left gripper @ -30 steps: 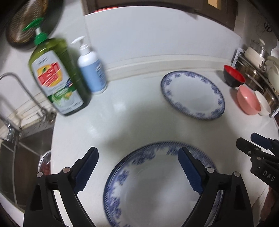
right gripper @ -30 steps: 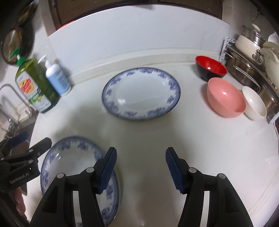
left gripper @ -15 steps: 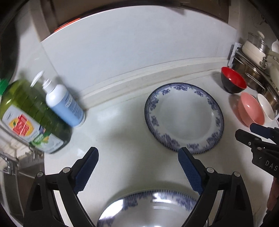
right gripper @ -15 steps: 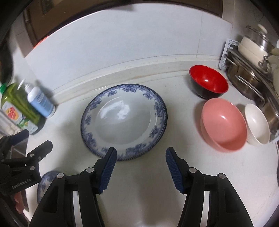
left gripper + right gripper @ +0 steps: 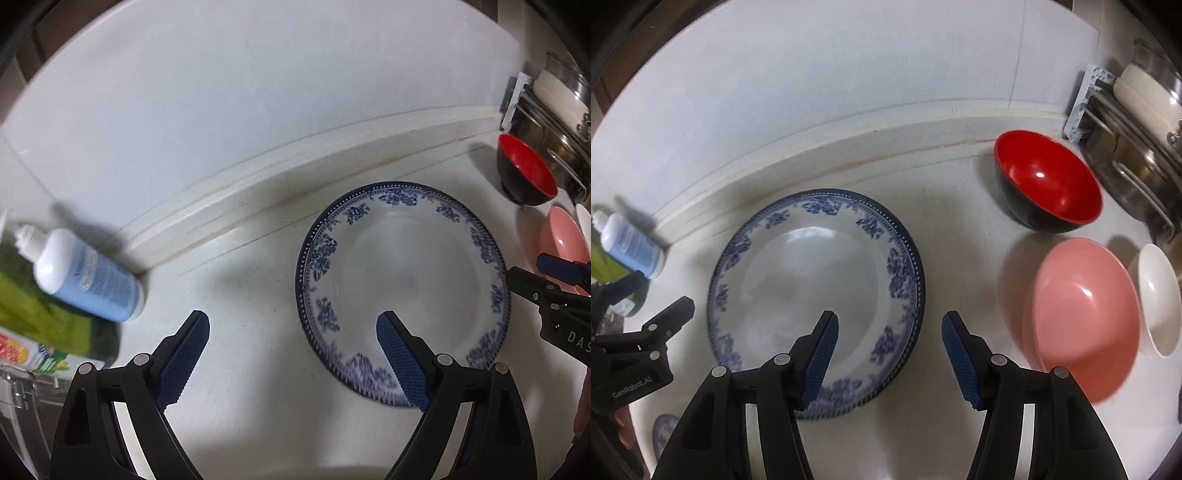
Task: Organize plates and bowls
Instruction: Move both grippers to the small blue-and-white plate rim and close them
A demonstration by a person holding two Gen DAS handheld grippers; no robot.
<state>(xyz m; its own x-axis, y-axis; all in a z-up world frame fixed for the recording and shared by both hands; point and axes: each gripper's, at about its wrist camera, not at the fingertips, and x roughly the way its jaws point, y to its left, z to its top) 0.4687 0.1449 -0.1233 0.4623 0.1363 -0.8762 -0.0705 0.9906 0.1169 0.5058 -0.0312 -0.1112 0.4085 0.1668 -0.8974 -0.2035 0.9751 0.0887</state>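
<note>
Since the earlier frame both grippers had moved forward over the counter (image 5: 960, 258), so the blue-patterned plate (image 5: 812, 288) now filled the middle of each view, and the second plate (image 5: 663, 430) had dropped back to a small piece at the lower left of the right wrist view. I had the left gripper (image 5: 293, 354) with its jaws wide open and holding nothing; its right finger was over the near rim of the plate. The right gripper (image 5: 889, 356) was also wide open and empty, with its left finger over the plate and its right finger over bare counter. I judged that this straddling of the rim was a preparation to grasp the plate by its edge. The red bowl (image 5: 1049, 181), the pink bowl (image 5: 1082, 317) and the white bowl (image 5: 1158, 299) stood close together at the right, near the dish rack (image 5: 1126, 155), probably waiting to be nested. The blue bottle (image 5: 85, 275) stood at the left by the wall.
</note>
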